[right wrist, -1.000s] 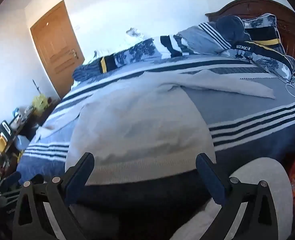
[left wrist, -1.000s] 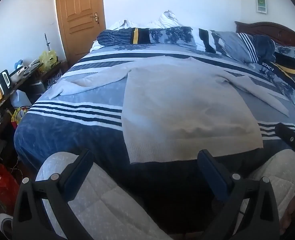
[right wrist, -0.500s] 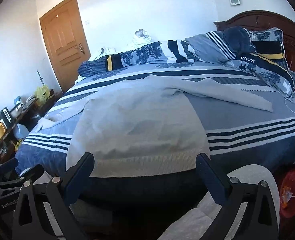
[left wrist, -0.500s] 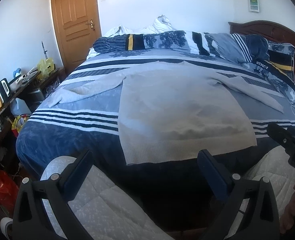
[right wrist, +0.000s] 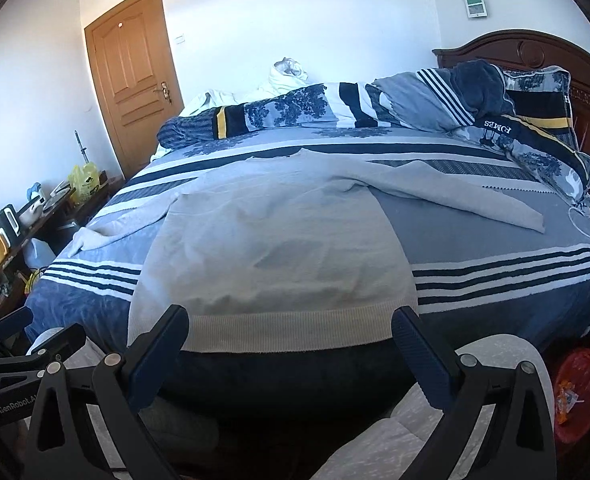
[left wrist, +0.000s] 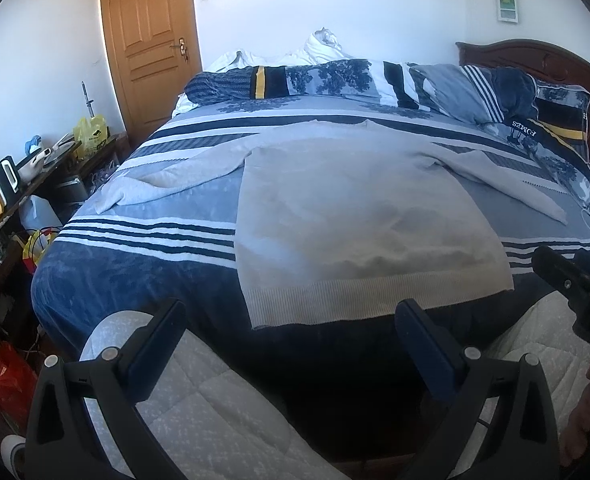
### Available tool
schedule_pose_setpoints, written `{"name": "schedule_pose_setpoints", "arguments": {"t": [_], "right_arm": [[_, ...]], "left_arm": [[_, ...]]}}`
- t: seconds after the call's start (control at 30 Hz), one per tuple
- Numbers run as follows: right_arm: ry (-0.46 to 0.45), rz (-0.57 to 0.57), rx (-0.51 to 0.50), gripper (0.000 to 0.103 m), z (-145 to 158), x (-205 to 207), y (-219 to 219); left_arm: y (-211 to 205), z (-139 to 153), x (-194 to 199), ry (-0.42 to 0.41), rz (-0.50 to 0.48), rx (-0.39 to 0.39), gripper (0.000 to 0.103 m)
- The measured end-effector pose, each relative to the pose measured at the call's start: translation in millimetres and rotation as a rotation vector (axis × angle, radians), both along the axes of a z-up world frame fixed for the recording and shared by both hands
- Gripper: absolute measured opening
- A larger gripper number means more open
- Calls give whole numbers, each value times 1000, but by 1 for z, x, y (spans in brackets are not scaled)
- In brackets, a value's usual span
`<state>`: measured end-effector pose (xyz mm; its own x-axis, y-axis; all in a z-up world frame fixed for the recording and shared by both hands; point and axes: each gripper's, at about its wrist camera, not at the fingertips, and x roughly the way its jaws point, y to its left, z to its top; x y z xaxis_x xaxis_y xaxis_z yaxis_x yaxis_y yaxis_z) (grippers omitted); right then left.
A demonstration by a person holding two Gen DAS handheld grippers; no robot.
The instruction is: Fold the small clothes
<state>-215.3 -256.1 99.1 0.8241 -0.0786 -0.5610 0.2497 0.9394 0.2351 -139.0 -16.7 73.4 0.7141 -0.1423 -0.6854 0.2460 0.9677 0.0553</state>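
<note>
A pale grey knit sweater [left wrist: 359, 216] [right wrist: 271, 248] lies flat on the striped bed [left wrist: 143, 264] [right wrist: 507, 276], sleeves spread to both sides, ribbed hem at the near edge. My left gripper [left wrist: 291, 344] hovers open just short of the hem, above the person's quilted trouser legs. My right gripper [right wrist: 291, 348] is also open, in front of the hem's middle, holding nothing. In the left wrist view the right gripper's body shows at the right edge. The left gripper's body appears at the lower left of the right wrist view.
Pillows and a rolled duvet [left wrist: 375, 80] line the far side by the wooden headboard [right wrist: 535, 52]. A cluttered side table [left wrist: 19, 184] stands to the left, near a wooden door [left wrist: 151, 40]. Red bags [right wrist: 575, 392] sit on the floor.
Both grippers have pulled back and risen a little from the bed edge, so more of the room and sweater shows. Both stay open; the sweater has not moved.
</note>
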Motion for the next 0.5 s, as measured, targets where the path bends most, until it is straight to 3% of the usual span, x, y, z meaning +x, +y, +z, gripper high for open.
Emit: {"name": "schedule_pose_setpoints", "arguments": {"t": [0.5], "right_arm": [[0, 1, -2, 102, -3, -1, -2]], "left_arm": [[1, -1, 0, 5, 1, 5, 103]]}}
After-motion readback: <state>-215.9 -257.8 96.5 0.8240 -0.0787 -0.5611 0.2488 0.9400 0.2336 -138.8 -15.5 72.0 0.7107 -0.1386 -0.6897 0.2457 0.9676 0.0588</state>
